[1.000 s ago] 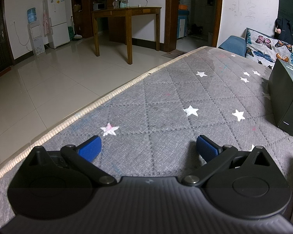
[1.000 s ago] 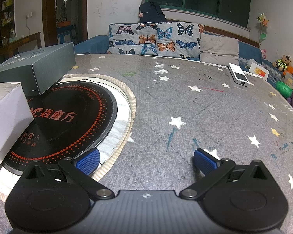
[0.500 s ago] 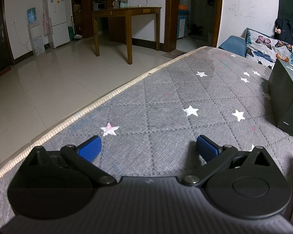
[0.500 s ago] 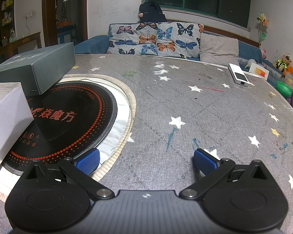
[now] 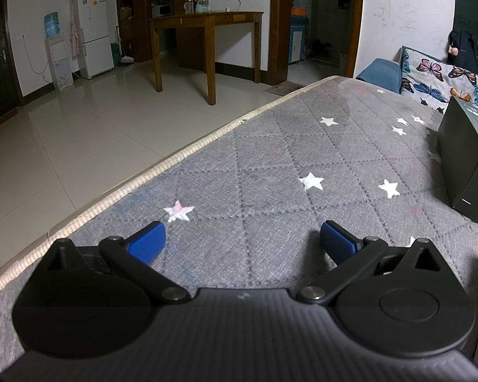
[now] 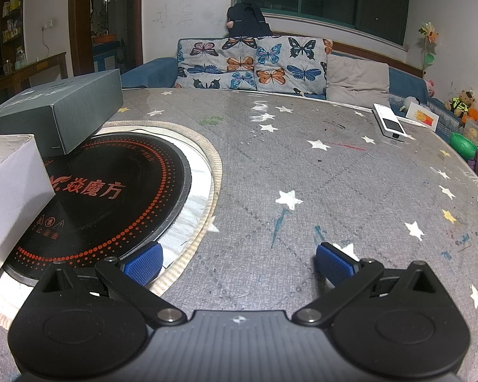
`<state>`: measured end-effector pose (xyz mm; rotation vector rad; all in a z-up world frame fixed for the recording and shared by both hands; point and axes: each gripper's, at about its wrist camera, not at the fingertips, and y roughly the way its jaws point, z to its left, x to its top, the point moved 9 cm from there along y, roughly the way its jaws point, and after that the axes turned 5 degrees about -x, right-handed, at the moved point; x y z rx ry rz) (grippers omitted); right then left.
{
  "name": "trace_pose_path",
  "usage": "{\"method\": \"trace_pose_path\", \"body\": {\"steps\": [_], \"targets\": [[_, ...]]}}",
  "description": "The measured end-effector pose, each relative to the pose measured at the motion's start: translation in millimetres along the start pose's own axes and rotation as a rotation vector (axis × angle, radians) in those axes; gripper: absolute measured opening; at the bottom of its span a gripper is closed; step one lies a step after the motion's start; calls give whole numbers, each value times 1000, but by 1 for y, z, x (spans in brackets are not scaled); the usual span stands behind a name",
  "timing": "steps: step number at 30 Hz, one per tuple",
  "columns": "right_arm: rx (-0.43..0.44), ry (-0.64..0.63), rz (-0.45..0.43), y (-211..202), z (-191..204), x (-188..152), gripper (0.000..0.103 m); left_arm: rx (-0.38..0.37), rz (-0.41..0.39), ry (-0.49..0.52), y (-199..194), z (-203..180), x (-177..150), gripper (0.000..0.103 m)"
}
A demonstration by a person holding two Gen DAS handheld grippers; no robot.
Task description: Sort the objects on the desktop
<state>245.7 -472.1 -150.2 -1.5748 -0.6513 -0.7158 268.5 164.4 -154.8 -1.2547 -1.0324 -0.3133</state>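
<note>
Start of sorting: my left gripper and right gripper are both released and empty above the counter. Dark box and white box sit on the black disc; I judge the next move is a reach to one of them.

The black round cooktop bears red characters 焱魔方 beside a winged emblem, with small warning symbols and unreadable red print below — lettering on the dark green box is too faint to read.
</note>
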Motion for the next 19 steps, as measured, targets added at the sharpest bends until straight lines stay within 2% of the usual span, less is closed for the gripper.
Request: {"method": "trace_pose_path", "body": {"steps": [19], "targets": [[0, 0, 0, 0, 0, 0, 103, -1, 0, -1, 0, 1, 1, 103]]}}
